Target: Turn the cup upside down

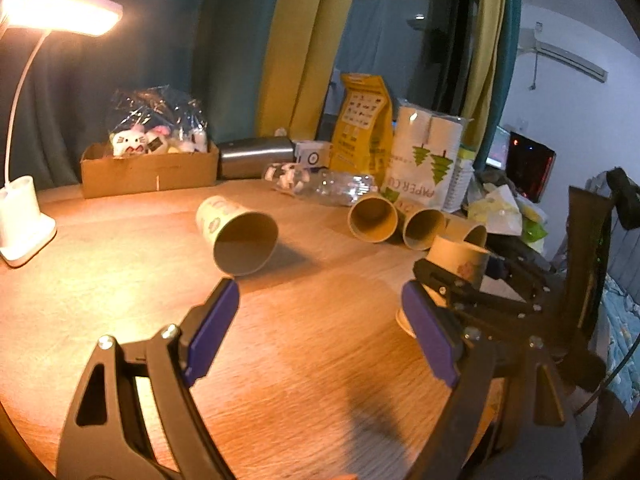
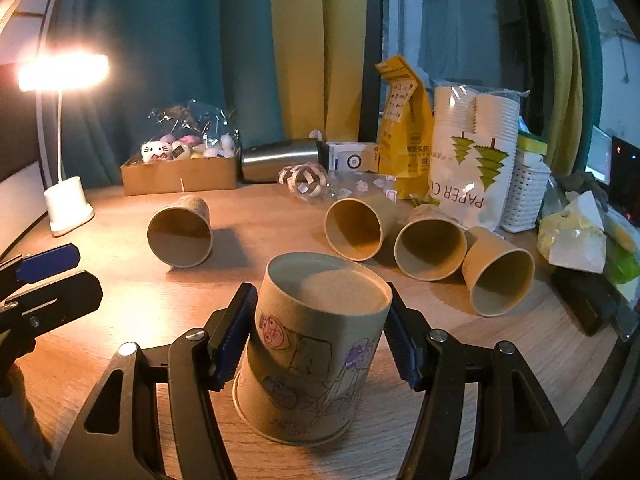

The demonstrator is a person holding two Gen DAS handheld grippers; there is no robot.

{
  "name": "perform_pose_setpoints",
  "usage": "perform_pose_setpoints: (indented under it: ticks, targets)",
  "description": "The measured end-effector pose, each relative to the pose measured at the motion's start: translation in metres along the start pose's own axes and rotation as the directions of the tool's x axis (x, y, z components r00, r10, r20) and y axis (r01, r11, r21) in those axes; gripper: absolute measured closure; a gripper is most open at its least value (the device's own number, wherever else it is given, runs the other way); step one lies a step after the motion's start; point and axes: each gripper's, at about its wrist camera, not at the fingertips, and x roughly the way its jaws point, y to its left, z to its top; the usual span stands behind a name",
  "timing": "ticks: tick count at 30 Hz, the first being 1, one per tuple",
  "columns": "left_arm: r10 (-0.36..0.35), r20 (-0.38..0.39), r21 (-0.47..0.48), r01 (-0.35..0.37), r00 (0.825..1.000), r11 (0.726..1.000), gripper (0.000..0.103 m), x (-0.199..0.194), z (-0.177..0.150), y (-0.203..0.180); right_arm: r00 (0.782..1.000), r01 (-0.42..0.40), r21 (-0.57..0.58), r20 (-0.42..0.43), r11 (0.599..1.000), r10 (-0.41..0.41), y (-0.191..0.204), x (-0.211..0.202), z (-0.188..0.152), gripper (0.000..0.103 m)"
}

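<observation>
A printed paper cup (image 2: 316, 352) stands upside down on the wooden table (image 2: 168, 304), rim down. My right gripper (image 2: 320, 332) has its jaws on both sides of it; the pads (image 2: 236, 340) touch or nearly touch the cup wall. The same cup (image 1: 460, 264) shows in the left wrist view, held between the right gripper's black jaws. My left gripper (image 1: 320, 316) is open and empty above the table, in front of a cup lying on its side (image 1: 240, 236). The left gripper's tip (image 2: 48, 280) shows at the left edge of the right wrist view.
Three more cups (image 2: 428, 244) lie on their sides at the right, one (image 2: 180, 232) at the left. Behind stand a cardboard box of toys (image 2: 180, 172), a steel flask (image 2: 280, 160), a plastic bottle (image 2: 320, 184), a yellow bag (image 2: 404, 128), a paper-cup pack (image 2: 472, 152) and a lit lamp (image 2: 64, 200).
</observation>
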Motion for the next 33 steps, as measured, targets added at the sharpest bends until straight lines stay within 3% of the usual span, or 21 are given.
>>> perform_pose_setpoints:
  ticks: [11,20,33]
  targets:
    - [0.028,0.011,0.024,-0.029,1.000,0.999,0.018,-0.001,-0.002,-0.006,1.000,-0.015,0.030,0.005,0.999,0.015,-0.004,-0.003,0.000,0.038]
    - [0.033,0.035,0.069,-0.036,0.999,0.997,0.018,-0.005,-0.003,-0.015,0.998,-0.057,0.071,0.001,0.996,0.057,-0.008,-0.037,-0.002,0.037]
    - [0.025,0.084,0.136,-0.036,0.996,0.990,0.018,-0.014,-0.006,-0.029,1.000,0.001,0.110,-0.011,0.994,0.000,-0.018,-0.069,-0.022,0.033]
